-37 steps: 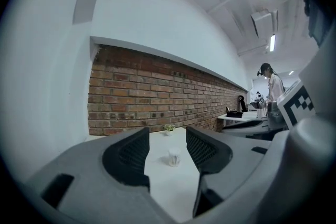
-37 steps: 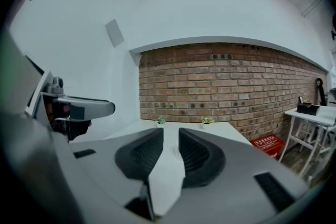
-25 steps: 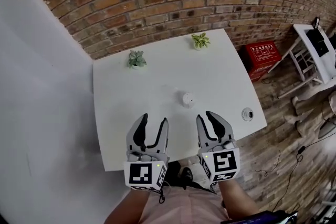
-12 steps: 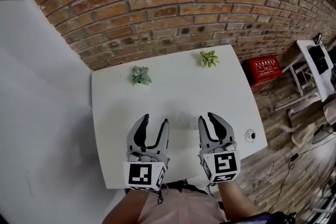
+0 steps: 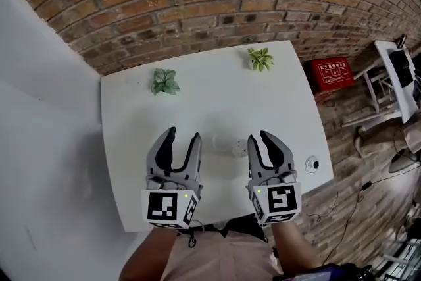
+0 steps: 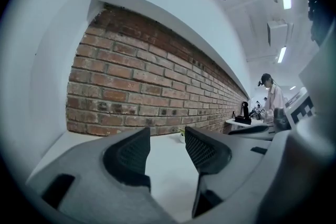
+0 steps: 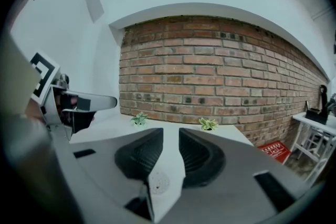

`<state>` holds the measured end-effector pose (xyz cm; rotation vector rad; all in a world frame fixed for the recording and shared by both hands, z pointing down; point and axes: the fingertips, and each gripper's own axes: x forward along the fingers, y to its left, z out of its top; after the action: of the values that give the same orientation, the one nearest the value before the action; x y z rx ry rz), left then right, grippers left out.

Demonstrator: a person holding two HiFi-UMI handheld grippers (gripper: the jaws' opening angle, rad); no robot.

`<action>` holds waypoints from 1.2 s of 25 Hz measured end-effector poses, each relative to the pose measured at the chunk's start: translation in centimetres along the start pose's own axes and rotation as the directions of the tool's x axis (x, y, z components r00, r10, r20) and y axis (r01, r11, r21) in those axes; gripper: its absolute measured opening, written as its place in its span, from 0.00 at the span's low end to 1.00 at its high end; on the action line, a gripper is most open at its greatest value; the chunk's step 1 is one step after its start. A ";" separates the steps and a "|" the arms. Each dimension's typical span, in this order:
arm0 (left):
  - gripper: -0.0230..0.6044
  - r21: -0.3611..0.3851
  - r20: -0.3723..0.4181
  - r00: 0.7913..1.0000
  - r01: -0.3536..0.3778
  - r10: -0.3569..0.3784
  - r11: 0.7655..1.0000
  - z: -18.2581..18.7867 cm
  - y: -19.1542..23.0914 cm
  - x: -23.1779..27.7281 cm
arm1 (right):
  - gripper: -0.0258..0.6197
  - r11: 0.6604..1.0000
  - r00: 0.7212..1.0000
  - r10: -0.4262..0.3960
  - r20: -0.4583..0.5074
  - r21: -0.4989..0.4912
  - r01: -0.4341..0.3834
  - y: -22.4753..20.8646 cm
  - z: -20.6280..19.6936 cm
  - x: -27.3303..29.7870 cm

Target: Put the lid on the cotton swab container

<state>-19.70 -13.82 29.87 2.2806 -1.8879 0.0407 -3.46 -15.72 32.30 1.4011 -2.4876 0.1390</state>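
Cotton swab container point(image 5: 230, 145) sits mid-table point(image 5: 131, 115), just off the right gripper point(image 5: 259, 137) tips, small round piece point(image 5: 312, 165) near the table's right edge; left gripper point(image 5: 182, 135) and right both part-open, empty.

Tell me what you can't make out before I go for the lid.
- Head view: the container is small, white on the white table; open or closed is unclear.
- Head view: the round thing by the table's right edge is too small to call a lid.
- Left gripper view: the hand-held gripper covers the tabletop with its own jaws; neither item shows.
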 end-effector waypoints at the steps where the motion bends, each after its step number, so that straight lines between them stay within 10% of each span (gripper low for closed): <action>1: 0.36 -0.008 -0.005 1.000 -0.015 0.015 1.000 -0.3 0.1 0.0 | 0.19 1.000 1.000 0.009 -0.007 -0.007 -0.009 -0.1 -0.4 0.0; 13: 0.37 -0.050 -0.111 0.992 -0.060 0.054 0.997 -6.9 -1.1 -0.1 | 0.35 0.984 0.985 0.170 -0.036 0.058 -0.168 1.3 -6.3 -1.6; 19: 0.65 -0.120 -0.091 0.984 0.143 -0.154 0.982 -9.0 -4.7 0.4 | 0.46 0.973 0.961 0.226 -0.160 0.075 -0.216 2.5 -11.8 0.0; 30: 0.78 -0.267 -0.111 0.927 0.320 -0.359 0.909 -12.1 -8.0 3.0 | 0.45 0.963 0.938 0.261 -0.229 -0.008 -0.269 3.8 -14.2 2.1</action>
<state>-10.16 -13.45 41.17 2.3204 -1.3155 -0.0547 -4.94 -12.36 46.74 0.9672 -2.4588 0.2865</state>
